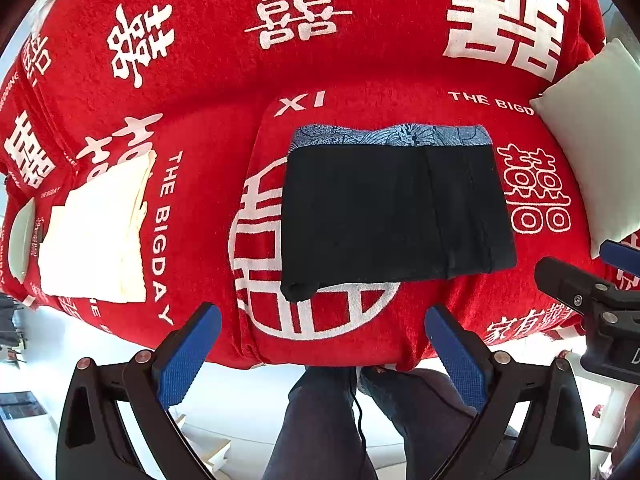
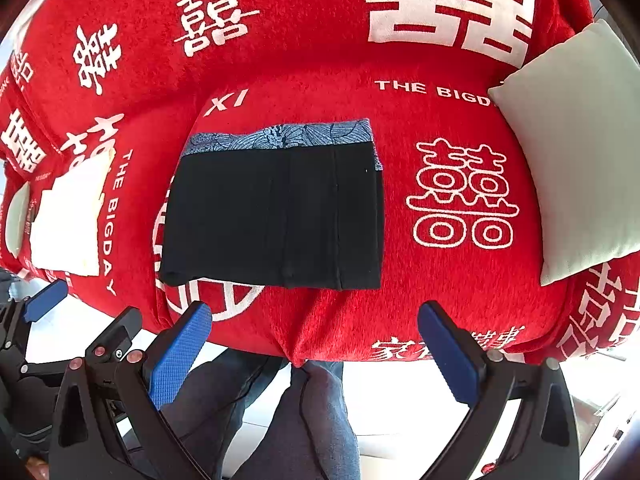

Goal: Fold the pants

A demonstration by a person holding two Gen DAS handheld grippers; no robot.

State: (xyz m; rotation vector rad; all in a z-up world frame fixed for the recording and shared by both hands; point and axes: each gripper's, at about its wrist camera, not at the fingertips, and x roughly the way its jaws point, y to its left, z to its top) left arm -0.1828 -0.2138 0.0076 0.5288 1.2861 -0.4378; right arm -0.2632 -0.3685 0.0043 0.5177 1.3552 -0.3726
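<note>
The black pants (image 1: 394, 212) lie folded into a flat rectangle on the red cover (image 1: 360, 80), with a blue patterned band along their far edge. They also show in the right wrist view (image 2: 276, 216). My left gripper (image 1: 324, 320) is open and empty, held back above the near edge of the seat. My right gripper (image 2: 316, 320) is open and empty too, beside the left one. Part of the right gripper shows at the right edge of the left wrist view (image 1: 588, 300). Neither gripper touches the pants.
A folded pale-yellow cloth (image 1: 96, 232) lies left of the pants. A white cushion (image 2: 576, 152) rests at the right. The red cover (image 2: 460, 308) bears white characters. The person's legs (image 2: 304, 408) and a pale floor are below the front edge.
</note>
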